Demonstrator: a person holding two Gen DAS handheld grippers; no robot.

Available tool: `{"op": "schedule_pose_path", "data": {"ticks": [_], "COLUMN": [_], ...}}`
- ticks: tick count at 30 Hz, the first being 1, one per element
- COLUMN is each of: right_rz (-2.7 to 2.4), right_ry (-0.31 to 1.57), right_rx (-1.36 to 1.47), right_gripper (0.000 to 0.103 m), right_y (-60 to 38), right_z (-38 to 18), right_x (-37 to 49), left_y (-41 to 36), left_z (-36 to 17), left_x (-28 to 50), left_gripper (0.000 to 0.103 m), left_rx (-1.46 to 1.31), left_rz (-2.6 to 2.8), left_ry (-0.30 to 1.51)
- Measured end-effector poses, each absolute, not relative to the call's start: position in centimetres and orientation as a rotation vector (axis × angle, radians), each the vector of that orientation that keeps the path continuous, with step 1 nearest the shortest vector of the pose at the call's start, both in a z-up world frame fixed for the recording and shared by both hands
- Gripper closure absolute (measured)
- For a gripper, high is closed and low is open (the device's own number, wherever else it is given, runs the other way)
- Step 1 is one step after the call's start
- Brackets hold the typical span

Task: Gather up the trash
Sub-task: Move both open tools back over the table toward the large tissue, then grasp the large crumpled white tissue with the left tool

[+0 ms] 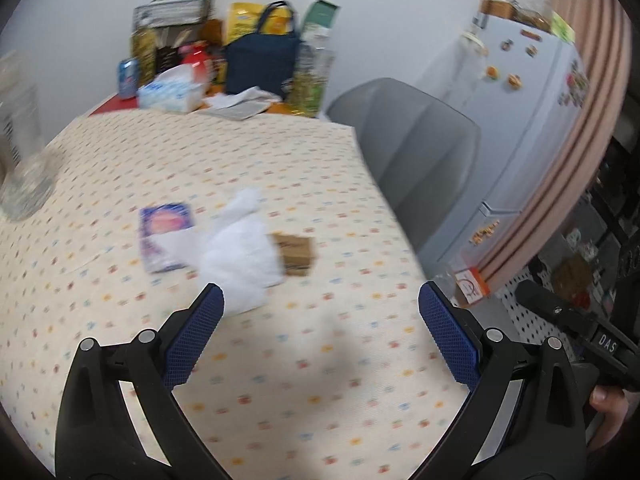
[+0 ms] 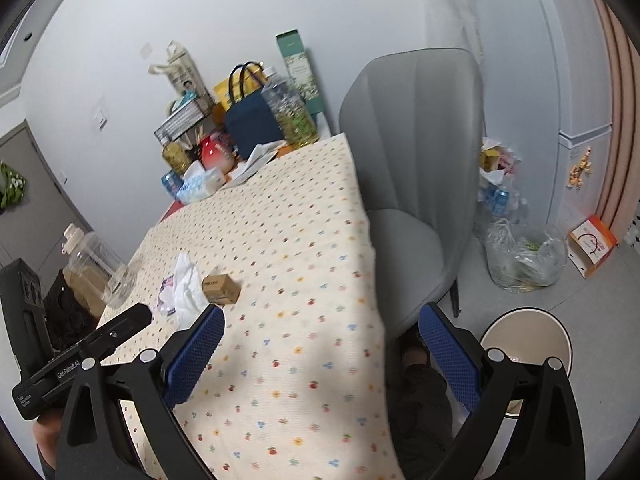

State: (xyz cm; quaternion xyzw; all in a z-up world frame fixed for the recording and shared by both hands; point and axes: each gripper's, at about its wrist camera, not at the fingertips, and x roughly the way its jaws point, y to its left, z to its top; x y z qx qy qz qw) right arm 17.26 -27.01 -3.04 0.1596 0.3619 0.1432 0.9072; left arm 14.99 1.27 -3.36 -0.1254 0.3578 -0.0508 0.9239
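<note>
A crumpled white tissue (image 1: 240,252) lies on the dotted tablecloth (image 1: 260,360), between a purple wrapper (image 1: 164,236) on its left and a small brown cardboard box (image 1: 295,254) on its right. My left gripper (image 1: 320,304) is open and empty, just short of the tissue. In the right wrist view the tissue (image 2: 186,292), box (image 2: 221,289) and wrapper (image 2: 166,294) lie ahead to the left. My right gripper (image 2: 320,324) is open and empty over the table's right edge. A round beige bin (image 2: 528,344) stands on the floor at lower right.
A clear plastic bottle (image 2: 100,268) stands at the table's left edge. A tissue box (image 1: 172,94), dark blue bag (image 1: 262,62) and jars crowd the far end. A grey chair (image 2: 416,184) stands to the right of the table. A plastic bag of rubbish (image 2: 524,256) sits by the fridge.
</note>
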Motion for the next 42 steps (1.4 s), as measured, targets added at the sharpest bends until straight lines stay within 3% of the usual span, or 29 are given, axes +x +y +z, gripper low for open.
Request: {"op": "schedule_pose_path", "data": {"ticks": [3,8,21,30,33,35,37,42], "right_rz": [0.312,0.349,0.391,0.361,0.361,0.359,0.357,0.357], "right_ry": [0.755,0.786,0.829,0.843,0.846,0.845,0.837,0.831], "right_rx": [0.317,0.288,0.293,0.286,0.278,0.275,0.266,0.251], "right_gripper": [0.007,0.007,0.007,0.007,0.007,0.007,0.007,0.007], "right_y": [-25.8,-23.5,-22.3,-22.7,-22.5,-22.5,-22.3,-21.7], "right_z": [-3.4,-4.5,-6.4,-6.7,-6.7,-6.5,-6.1,-5.6], "right_x": [17.5,18.5,20.2,21.0,21.0,21.0,20.8,20.5], "left_y": [4.0,6.3,5.0,4.1,4.0,4.0,4.0,4.4], "left_z": [-4.7,-6.7,-8.6,-10.3,-10.3,-10.4,-10.3,-8.9], "left_x": [14.7,15.3,19.5,20.8,20.9,20.8,20.5,19.3], "left_gripper": [0.007,0.024,0.039,0.057,0.071,0.087,0.093,0.094], "left_rx": [-0.288,-0.336,-0.293,-0.27,-0.256,-0.247,-0.249,-0.255], "left_rz": [-0.053,-0.013,0.038,0.062,0.065,0.062,0.047,0.026], "left_ry": [0.751,0.796,0.843,0.889,0.887,0.889,0.886,0.841]}}
